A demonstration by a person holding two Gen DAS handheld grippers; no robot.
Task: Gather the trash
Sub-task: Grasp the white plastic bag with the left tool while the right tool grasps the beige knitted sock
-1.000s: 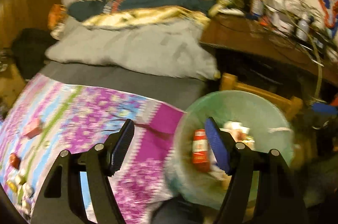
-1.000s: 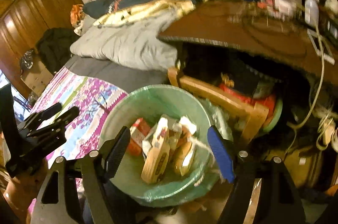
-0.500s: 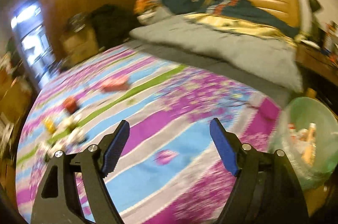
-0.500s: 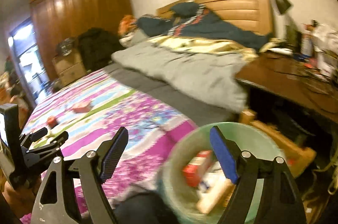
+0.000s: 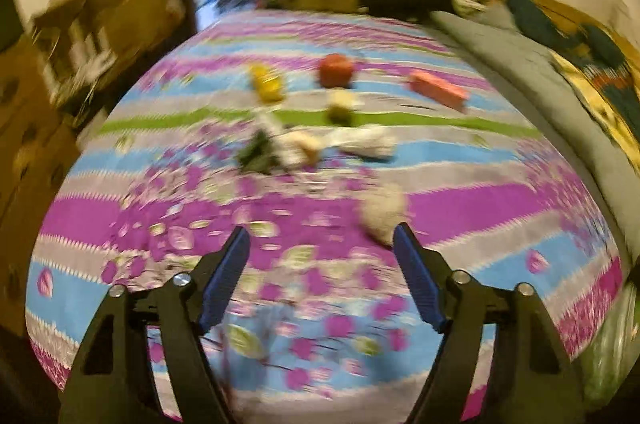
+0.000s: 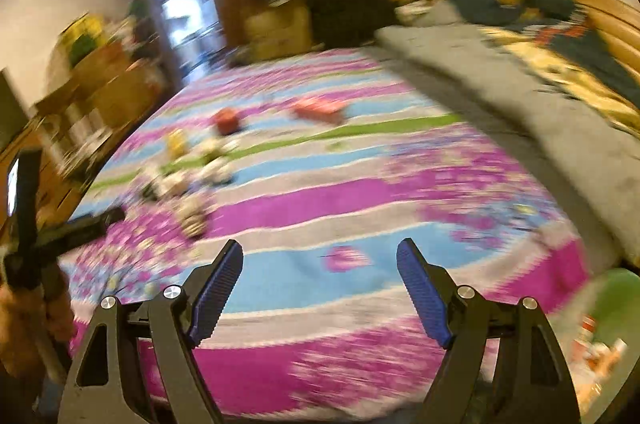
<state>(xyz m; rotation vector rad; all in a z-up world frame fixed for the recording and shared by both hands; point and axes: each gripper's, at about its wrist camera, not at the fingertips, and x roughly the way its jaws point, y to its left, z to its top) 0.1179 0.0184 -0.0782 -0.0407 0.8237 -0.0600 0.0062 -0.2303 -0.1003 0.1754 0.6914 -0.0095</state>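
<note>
bedspread (image 5: 320,192) litter now replaces the bin ahead; both tools open, empty.

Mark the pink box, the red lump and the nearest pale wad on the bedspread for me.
pink box (image 5: 438,91), left wrist view, top face.
red lump (image 5: 336,69), left wrist view, middle.
nearest pale wad (image 5: 382,213), left wrist view, centre of wad.

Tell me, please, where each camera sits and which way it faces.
Left wrist: on the left gripper, looking down across the bed at the trash; its own open jaws show.
Right wrist: on the right gripper, facing the same bed from further right; open jaws, the left gripper in a hand, and the bin show.
Both share: bed, trash, pink box, doorway.
</note>
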